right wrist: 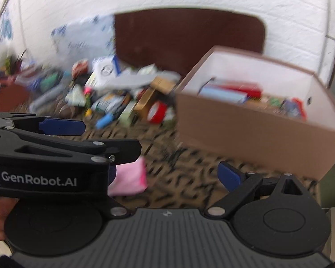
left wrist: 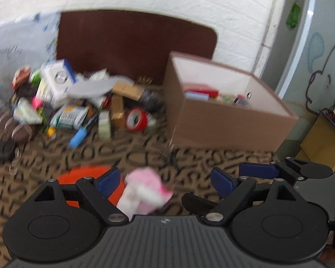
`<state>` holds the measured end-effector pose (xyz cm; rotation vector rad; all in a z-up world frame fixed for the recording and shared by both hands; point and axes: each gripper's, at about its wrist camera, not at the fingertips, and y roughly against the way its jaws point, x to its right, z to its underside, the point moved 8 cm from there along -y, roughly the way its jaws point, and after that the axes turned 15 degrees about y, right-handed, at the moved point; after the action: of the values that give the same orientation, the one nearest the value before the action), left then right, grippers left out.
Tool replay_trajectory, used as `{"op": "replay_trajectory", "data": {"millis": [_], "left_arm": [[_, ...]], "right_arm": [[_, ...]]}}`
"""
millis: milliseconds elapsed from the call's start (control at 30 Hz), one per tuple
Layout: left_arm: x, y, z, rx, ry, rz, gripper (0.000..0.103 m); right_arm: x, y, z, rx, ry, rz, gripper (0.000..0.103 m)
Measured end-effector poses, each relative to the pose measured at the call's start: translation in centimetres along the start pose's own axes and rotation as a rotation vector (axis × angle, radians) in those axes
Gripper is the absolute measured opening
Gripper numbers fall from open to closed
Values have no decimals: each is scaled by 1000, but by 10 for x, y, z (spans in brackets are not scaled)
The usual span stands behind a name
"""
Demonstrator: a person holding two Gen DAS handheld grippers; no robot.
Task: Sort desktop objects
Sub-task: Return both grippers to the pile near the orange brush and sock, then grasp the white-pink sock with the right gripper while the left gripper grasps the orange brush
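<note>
My left gripper [left wrist: 165,181] is open; a soft pink and white object [left wrist: 145,193] lies between its blue pads on the patterned cloth, next to an orange disc [left wrist: 78,176]. My right gripper [right wrist: 167,174] is open and empty; its left finger is hidden behind the left gripper's body [right wrist: 51,156]. The pink object [right wrist: 129,178] shows there too. A brown cardboard box [left wrist: 223,120] with white inside walls holds several sorted items at the right. A pile of loose objects [left wrist: 73,102] lies at the back left. Both views are blurred.
A red tape roll [left wrist: 136,119], a blue tube [left wrist: 78,137], small footballs [left wrist: 20,131] and a black case [left wrist: 1,149] lie around the pile. A dark brown board [left wrist: 131,44] leans on the white brick wall. A yellow crate [left wrist: 326,138] stands off the table's right edge.
</note>
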<state>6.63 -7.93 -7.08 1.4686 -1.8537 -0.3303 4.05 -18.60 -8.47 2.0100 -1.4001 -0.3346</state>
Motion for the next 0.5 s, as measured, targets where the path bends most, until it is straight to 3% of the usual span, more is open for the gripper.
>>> {"op": "replay_trajectory", "data": {"millis": [100,267,500], "left_arm": [[-27,-3,15,-51,41,-35,91],[-72,-5,13,-62,71,-134,90],[-94,-9,9,-73,129,-130,90]], "right_arm": [[-27,-15,15,-21,0,-53,95],[-45,-28,19,-29,13,-84,95],[-50,-39,16,-5,37,-87,95]]}}
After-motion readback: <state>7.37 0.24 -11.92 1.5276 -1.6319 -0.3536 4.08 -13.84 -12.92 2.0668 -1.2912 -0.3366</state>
